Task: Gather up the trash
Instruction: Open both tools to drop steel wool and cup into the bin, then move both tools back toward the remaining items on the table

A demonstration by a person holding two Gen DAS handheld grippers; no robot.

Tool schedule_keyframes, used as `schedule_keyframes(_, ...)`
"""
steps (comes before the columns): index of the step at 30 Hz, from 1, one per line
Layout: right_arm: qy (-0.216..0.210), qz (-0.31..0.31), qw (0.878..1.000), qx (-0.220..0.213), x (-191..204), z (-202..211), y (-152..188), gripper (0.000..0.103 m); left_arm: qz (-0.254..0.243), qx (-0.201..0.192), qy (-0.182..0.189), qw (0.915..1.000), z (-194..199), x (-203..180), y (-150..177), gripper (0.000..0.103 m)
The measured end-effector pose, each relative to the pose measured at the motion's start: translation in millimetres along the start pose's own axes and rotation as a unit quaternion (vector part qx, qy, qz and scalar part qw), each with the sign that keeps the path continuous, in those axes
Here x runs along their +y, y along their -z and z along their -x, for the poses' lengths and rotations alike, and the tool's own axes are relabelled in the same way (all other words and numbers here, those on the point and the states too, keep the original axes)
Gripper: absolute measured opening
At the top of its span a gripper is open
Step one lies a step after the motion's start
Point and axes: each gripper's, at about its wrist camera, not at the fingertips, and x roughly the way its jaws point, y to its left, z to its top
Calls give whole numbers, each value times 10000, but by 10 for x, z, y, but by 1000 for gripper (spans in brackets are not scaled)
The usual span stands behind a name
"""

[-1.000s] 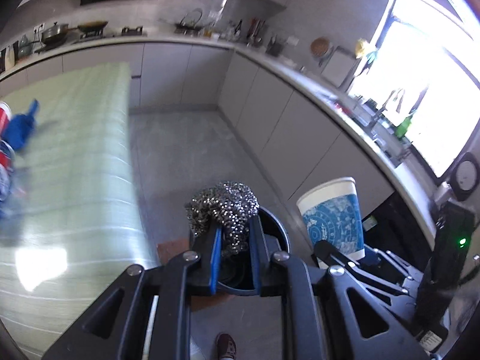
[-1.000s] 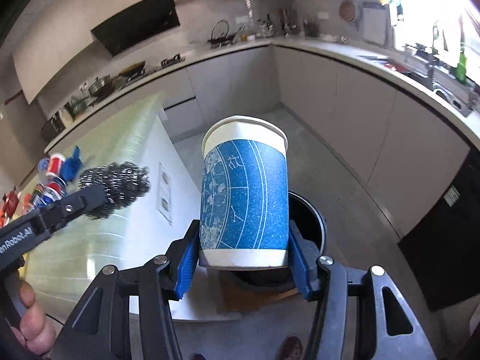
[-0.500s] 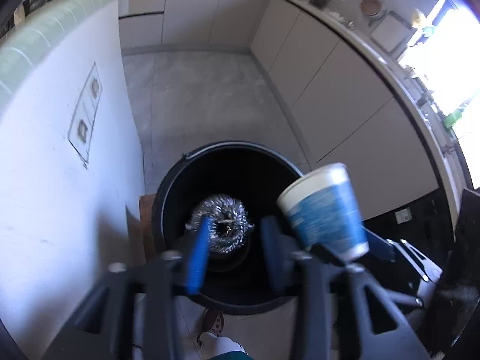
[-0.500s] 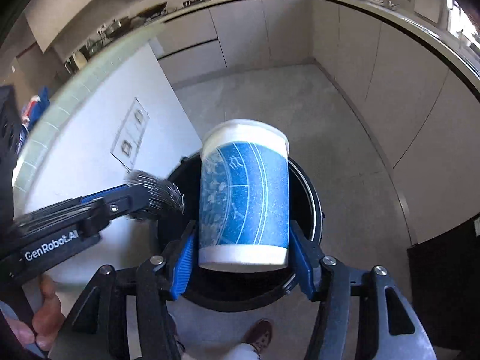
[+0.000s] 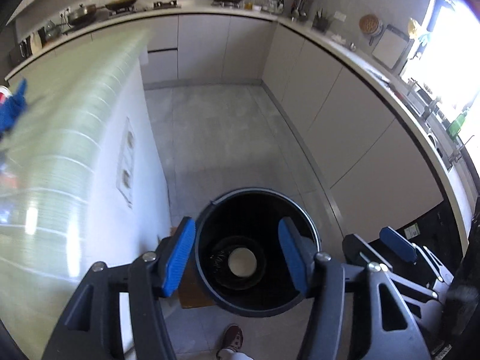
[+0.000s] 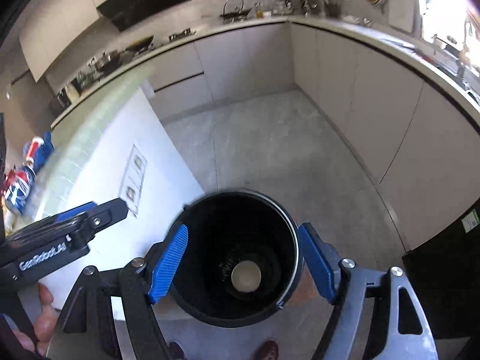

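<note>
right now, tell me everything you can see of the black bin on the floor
The black bin is round, open-topped, plastic-looking, with a thin pale rim. It stands upright on the grey floor beside the white island end, partly on a brown mat. Deep inside lie a cup, seen from its pale end, and a steel scourer beside it. Nothing touches the rim.

Count at this moment:

- Black round trash bin (image 5: 303, 225) on the floor, lower centre of frame: one.
- Pale round paper cup (image 5: 242, 261), seen end-on at the bottom of the bin: one.
- Dark metallic wire scourer (image 5: 220, 256), just left of the cup inside the bin: one, dim.
- Red, white and blue drink cans (image 6: 21, 186) at far left of the right wrist view: two, blurred.
- Blue cloth (image 5: 12, 106) at left edge: one.
- Brown shoes (image 6: 268, 349) at bottom edge: two.
</note>
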Motion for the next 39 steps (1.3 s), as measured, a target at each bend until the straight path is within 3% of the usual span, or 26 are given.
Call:
schedule_keyframes(6,131,-292,9993,-175,382,383,-90,78,-195,-394,-312,9985,659,235,-21,62)
schedule_keyframes(12,18,-246,9971,-715,1039,869,-224,82,-169,-849,-413,9954,1175,795,-54,70)
schedule_keyframes(14,-33,-170,9958,-896,1315,973,-233,86,-143,-948,-487,9942,1236,995,-72,74)
schedule_keyframes(19,-238,81,9942,-1046,2097,1089,-219,86,103,-1111,-807,9905,1388,1728,37,75)
schedule_keyframes(27,-429,386,9935,-977,3192,985,8,86,411,-1037,-1202,9865,1484,2780,190,75)
schedule_keyframes(39,-597,647,9929,-801,4229,843,193,86,695,-1071,-1415,9817,1687,3595,301,75)
